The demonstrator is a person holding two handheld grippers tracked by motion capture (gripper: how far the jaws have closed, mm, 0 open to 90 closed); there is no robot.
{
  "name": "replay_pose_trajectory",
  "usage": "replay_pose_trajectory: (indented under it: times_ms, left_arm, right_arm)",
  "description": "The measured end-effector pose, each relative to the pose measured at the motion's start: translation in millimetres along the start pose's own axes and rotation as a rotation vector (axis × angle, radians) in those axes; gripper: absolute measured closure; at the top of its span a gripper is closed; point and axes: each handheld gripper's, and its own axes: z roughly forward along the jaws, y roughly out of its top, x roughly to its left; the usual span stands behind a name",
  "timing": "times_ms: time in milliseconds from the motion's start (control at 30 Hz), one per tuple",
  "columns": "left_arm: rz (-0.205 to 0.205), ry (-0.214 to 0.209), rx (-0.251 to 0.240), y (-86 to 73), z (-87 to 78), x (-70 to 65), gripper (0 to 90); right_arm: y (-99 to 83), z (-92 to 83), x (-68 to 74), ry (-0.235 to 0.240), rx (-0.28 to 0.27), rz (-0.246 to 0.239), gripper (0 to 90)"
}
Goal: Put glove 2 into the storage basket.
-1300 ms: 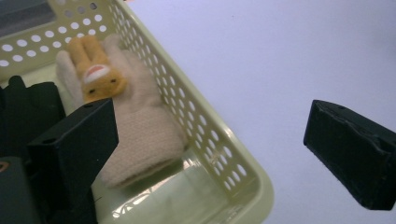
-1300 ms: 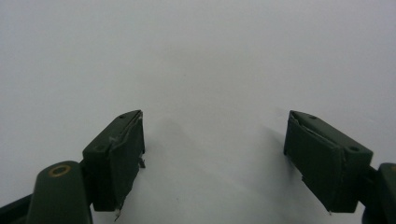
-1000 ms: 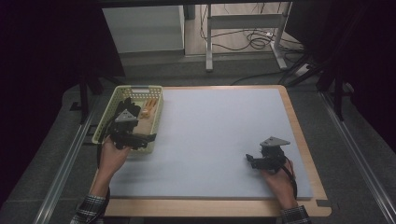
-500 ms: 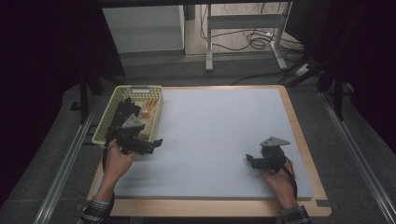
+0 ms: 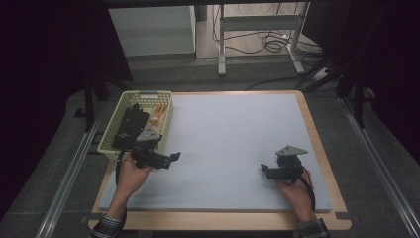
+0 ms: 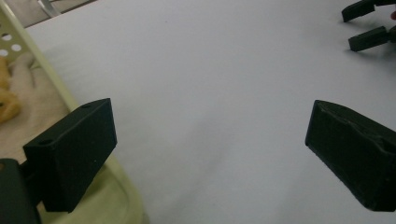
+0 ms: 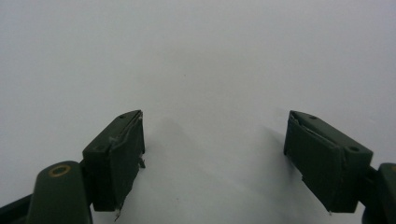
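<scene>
My left gripper point(image 5: 174, 156) hovers at the left edge of the grey mat point(image 5: 233, 144), just past the near corner of the pale yellow basket point(image 5: 110, 144). It is open and holds nothing, its jaws wide apart in the left gripper view point(image 6: 210, 154). An orange object point(image 5: 157, 115) and a black object point(image 5: 130, 126) lie in the basket. My right gripper point(image 5: 264, 170) rests low over the mat at the right front, open and empty, as the right gripper view point(image 7: 215, 149) confirms. Its jaw tips point(image 6: 366, 25) appear far off in the left gripper view.
The mat sits on a wooden board point(image 5: 327, 163) with a narrow border. A pale cloth and an orange thing point(image 6: 7, 100) lie inside the basket beside the left jaw. Beyond the board stand a white cabinet point(image 5: 151, 29) and metal table legs point(image 5: 223, 39) with cables.
My left gripper has left the basket, moving right and toward the person, onto the mat's edge. The right gripper has stayed put.
</scene>
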Motion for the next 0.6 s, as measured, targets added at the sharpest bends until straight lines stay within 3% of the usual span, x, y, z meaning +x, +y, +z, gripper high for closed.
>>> replay_pose_trajectory:
  times_ms: [233, 600]
  left_arm:
    - [0.032, -0.021, -0.001, 1.6, 5.4, -14.0, 2.3]
    - [0.046, -0.049, -0.002, -1.7, 14.7, -27.1, 2.4]
  right_arm:
    - [0.0, 0.0, 0.0, 0.000, 0.000, 0.000, 20.0]
    - [0.0, 0.0, 0.0, 0.000, 0.000, 0.000, 20.0]
